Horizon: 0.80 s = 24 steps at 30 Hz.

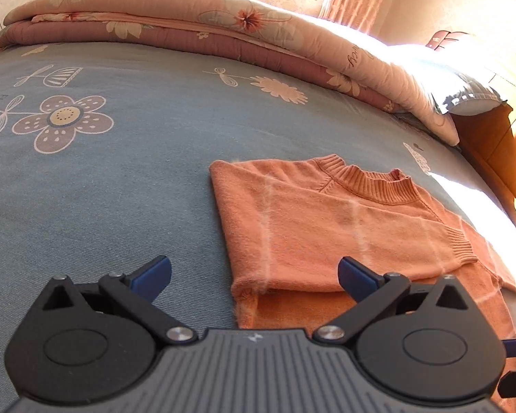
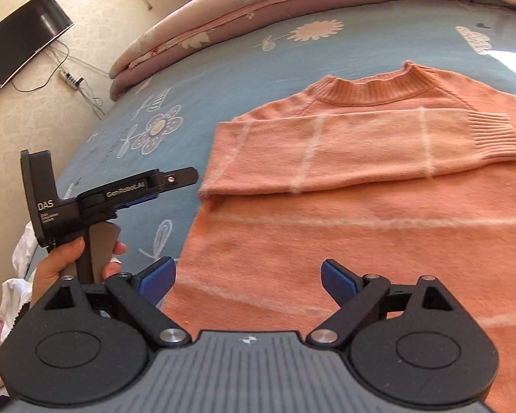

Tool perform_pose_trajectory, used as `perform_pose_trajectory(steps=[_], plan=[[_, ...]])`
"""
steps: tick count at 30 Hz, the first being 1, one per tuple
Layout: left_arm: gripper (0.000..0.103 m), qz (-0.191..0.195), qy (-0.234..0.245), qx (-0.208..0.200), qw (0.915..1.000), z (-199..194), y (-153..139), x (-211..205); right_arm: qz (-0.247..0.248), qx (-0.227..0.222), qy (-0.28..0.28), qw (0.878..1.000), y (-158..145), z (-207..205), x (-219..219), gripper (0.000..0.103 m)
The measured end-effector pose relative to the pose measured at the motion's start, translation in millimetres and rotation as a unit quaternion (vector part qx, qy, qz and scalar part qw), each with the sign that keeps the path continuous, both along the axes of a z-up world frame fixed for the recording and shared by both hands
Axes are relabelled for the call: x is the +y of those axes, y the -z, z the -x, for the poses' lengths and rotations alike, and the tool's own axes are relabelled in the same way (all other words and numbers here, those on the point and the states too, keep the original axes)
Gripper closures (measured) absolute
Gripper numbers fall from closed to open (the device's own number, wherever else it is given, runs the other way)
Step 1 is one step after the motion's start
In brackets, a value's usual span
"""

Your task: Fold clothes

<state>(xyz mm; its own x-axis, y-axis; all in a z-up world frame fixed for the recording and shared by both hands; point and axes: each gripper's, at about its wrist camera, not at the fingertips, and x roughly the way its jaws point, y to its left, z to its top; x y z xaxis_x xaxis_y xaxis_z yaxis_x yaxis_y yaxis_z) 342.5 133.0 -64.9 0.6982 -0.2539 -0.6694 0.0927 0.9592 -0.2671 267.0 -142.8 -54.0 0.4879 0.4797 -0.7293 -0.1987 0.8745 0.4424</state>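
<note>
Right claw (image 2: 247, 278) and "GenRobot.AI", "DAS"-marked left claw (image 1: 254, 275), both agape, empty, above orange sweater (image 2: 326, 213).

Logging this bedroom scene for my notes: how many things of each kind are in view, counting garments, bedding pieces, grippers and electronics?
Garments: 1, the orange knit sweater with pale stripes.
Bedding: 3, the blue flower-print bedsheet, the folded pink floral quilt, the pillow.
Grippers: 2, the left gripper and the right gripper, both open.
Electronics: 2, the black wall-mounted screen, the white power strip.
Total: 8
</note>
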Motion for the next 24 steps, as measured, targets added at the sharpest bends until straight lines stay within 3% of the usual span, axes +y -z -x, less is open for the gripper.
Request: perform_pose_trajectory(steps=[5, 8, 10, 15, 24], plan=[[0.001, -0.003, 0.055, -0.014, 0.9984, 12.7, -9.7, -39.1, 0.060, -0.004, 0.096, 0.994, 0.9, 35.4, -66.6, 0.009], [0.001, -0.002, 0.092, -0.016, 0.9957, 20.8, -12.5, -62.7, 0.132, -0.026, 0.115, 0.984, 21.0, 47.8, -73.5, 0.009], [0.001, -0.002, 0.116, -0.014, 0.9932, 25.2, -12.9, -76.6, 0.168, -0.026, 0.118, 0.978, 33.3, 50.8, -74.8, 0.009], [0.001, -0.017, 0.157, -0.025, 0.9872, 37.6, -16.4, -101.5, 0.184, -0.018, 0.107, 0.977, 53.0, 65.0, -74.7, 0.008], [0.001, -0.020, 0.138, -0.012, 0.9901, 36.0, -17.2, -96.5, 0.225, -0.011, 0.080, 0.971, 55.3, 127.3, -74.9, 0.000]])
